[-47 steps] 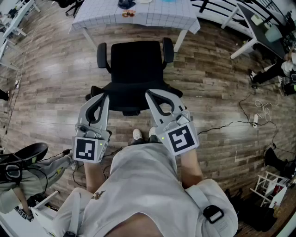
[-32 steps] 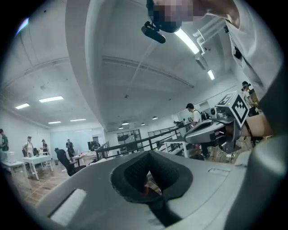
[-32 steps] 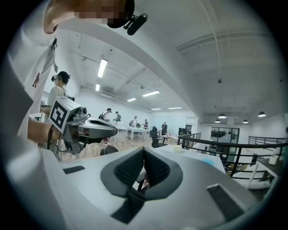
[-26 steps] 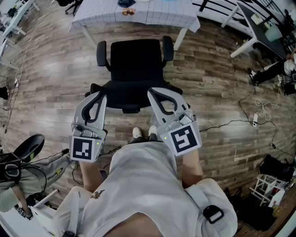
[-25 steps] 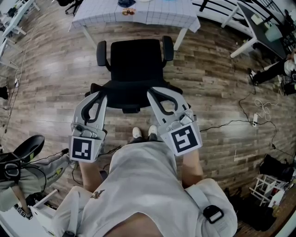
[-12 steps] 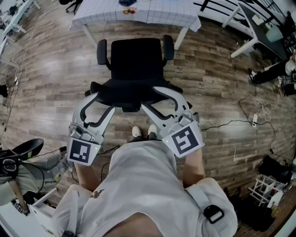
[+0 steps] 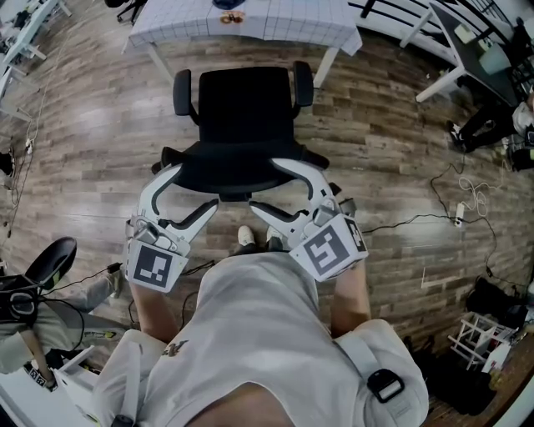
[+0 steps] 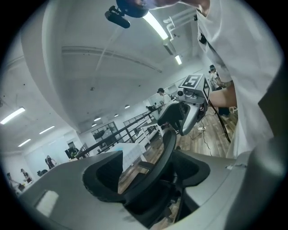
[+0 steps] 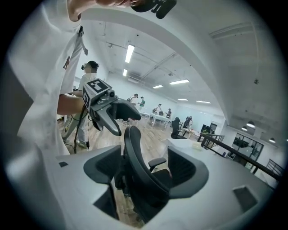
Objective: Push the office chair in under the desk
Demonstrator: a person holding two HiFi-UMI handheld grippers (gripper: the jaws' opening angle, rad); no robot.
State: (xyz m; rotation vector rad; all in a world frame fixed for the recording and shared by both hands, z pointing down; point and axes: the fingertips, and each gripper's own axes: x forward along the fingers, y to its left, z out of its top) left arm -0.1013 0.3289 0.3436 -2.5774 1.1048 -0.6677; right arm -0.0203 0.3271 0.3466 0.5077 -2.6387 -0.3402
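Your left gripper (image 7: 193,190) and right gripper (image 7: 269,185) are opening around the backrest (image 7: 229,171) of the office chair (image 7: 246,108), mid-frame and short of the desk (image 7: 292,21) at top; an uneven shove may swing it into a desk leg (image 7: 327,68).

The black office chair (image 7: 244,117) stands upright on the wood floor. Its seat and armrests face the white-clothed worktop (image 7: 292,21), just short of its edge.
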